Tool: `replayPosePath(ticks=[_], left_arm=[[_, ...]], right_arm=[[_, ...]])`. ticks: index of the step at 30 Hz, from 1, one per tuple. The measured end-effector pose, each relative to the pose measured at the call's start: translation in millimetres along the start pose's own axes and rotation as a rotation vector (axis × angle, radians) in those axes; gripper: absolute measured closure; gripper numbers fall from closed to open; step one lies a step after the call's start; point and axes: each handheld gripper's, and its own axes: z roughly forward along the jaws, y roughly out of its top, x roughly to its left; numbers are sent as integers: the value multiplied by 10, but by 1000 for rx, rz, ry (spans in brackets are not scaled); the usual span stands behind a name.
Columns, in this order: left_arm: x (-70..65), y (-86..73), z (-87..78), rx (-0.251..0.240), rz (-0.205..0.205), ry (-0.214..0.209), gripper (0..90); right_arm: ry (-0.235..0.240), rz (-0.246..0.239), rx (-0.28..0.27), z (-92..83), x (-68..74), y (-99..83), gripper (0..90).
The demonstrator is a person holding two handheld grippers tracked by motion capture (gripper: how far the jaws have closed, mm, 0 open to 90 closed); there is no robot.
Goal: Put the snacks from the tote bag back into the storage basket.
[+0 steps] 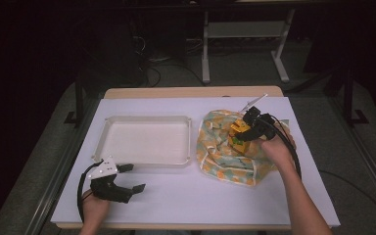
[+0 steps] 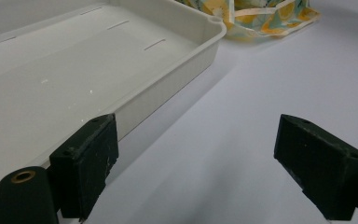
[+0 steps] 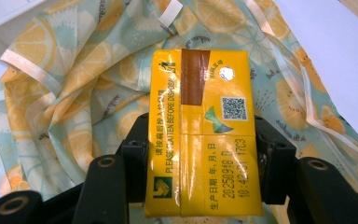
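Over the far right of the white surface (image 1: 186, 196), the right tool (image 1: 245, 131) has its black jaws clamped on both long sides of a yellow drink carton (image 3: 204, 135) — the grip looks firm, the carton filling the gap between the pads. The carton sits just above the crumpled lemon-print bag (image 1: 225, 147), a soft cloth sack in pale green and orange that lies to the right of the white tray (image 1: 147, 159). In the right gripper view the carton's printed top faces the camera, with a brown strip, a foil straw-hole seal and a square code on it.

At the near left, the left tool (image 1: 127, 178) rests low over the surface with its jaws spread wide and nothing between them, just off the tray's near edge; the left gripper view looks across the tray's bare white floor towards the bag beyond.

The step in hand appears to be the pick-up: the carton is gripped at the bag and has yet to travel. The tray stands unfilled beside the bag and seems the likely destination, though that is a reading of the layout rather than a certainty. The next move would call for lifting the carton clear of the loose folds so no cloth drags along — then carrying it left over the tray's rim and setting it down flat before the jaws let go.
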Motion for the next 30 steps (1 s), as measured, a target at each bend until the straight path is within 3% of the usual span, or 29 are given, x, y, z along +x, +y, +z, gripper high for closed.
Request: replayPosePath(ticks=[30], left_arm=[[6, -2, -13, 4, 0, 1, 135]], right_arm=[[-14, -14, 6, -287, -82, 167, 488]])
